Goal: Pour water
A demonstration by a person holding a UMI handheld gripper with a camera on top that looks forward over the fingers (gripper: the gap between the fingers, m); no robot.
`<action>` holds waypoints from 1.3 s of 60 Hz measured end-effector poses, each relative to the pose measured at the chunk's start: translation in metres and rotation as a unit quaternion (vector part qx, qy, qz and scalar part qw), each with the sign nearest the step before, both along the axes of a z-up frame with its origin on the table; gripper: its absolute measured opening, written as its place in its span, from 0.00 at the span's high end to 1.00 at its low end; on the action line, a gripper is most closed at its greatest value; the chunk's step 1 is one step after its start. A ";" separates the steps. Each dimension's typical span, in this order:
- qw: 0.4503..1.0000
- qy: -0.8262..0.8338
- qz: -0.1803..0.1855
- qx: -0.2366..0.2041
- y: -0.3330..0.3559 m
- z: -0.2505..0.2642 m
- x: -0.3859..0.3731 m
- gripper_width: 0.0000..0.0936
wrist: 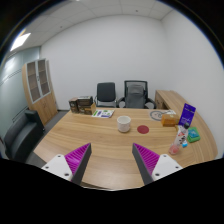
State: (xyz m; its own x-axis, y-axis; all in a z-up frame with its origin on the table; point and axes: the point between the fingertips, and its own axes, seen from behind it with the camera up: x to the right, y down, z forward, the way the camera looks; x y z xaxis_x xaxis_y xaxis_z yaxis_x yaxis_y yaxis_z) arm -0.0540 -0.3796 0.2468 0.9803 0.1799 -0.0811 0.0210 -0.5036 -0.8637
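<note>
The gripper (112, 163) is held above the near edge of a long wooden table (100, 140), its two fingers spread wide apart with nothing between them. The step in hand appears to be the approach to a vessel, no grasp having begun. To do it well, the operator should first settle which item holds the water, bring the fingers level with its body, straddle it evenly, and close only once it sits centred between the pads (78, 156), so that it does not tip on contact. A white cup (124, 124) stands on the table beyond the fingers, roughly on the line running forward between them and well apart from the tips; it is the likeliest task item, though whether it is source or receiver cannot be determined. Further items stand off toward the right-hand finger's side: a small clear container (178, 148) near that table edge, a blue and purple carton (187, 117), and a red dish (143, 128) just beyond the cup. Two office chairs (120, 95) stand at the far side.
</note>
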 end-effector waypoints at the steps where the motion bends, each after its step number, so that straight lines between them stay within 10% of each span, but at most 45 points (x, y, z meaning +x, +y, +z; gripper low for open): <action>1: 1.000 -0.002 -0.005 -0.001 -0.001 -0.002 0.001 0.09; 30: 0.984 -0.053 -0.170 -0.002 0.041 -0.121 0.263 0.09; 50: 0.973 -0.065 -0.215 0.063 0.166 -0.167 0.340 0.11; 59: 0.968 -0.081 -0.226 0.067 0.187 -0.184 0.349 0.45; 78: 0.961 -0.131 -0.232 0.075 0.200 -0.149 0.346 0.64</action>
State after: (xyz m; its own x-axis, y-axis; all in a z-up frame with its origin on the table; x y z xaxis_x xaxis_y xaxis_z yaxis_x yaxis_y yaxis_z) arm 0.2916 -0.1795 0.0977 0.9412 -0.2902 0.1729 0.0520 -0.3814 -0.9230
